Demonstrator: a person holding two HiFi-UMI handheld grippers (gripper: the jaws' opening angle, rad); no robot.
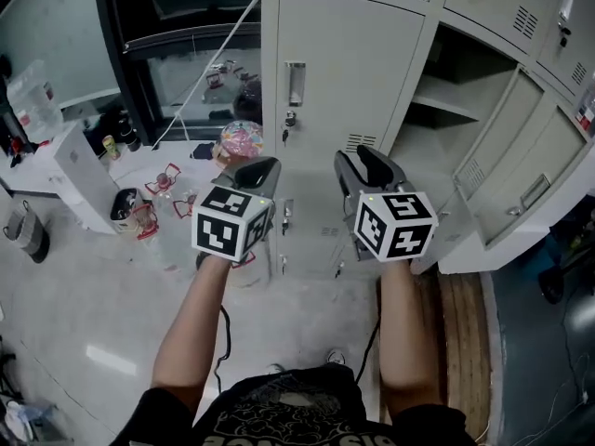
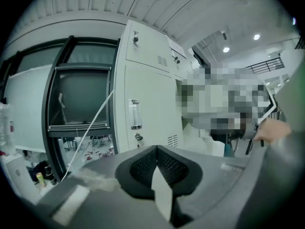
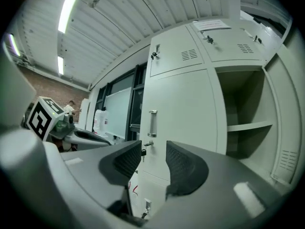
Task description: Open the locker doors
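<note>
The lockers (image 1: 372, 26) fill the far side of the scene. The closed locker door (image 1: 344, 72) stands straight ahead of both grippers. It is a tall panel with its long axis upright and its face turned toward the person. Its handle (image 1: 296, 84) is a slim upright bar near the door's left edge, with a small lock (image 1: 290, 119) just below it.

To the right, a compartment already stands open, showing a bare shelf (image 1: 446, 105). The open doors (image 1: 535, 170) swing out toward the near right, and their edges jut into the room on that side.

On the left, past the lockers' left edge, a white cable (image 1: 209, 63) slants across a dark window frame. A white cabinet (image 1: 79, 170) and scattered bottles (image 1: 158, 198) crowd the floor (image 1: 93, 314) there. The free room is the strip between the grippers and the locker front.

The left gripper (image 1: 258, 170) is held low before the closed door, apart from it, with its jaws pressed together on nothing. The right gripper (image 1: 367, 163) is beside it on the right. Its jaws are parted with only air between them, and through that gap the handle lines up farther off, untouched.
</note>
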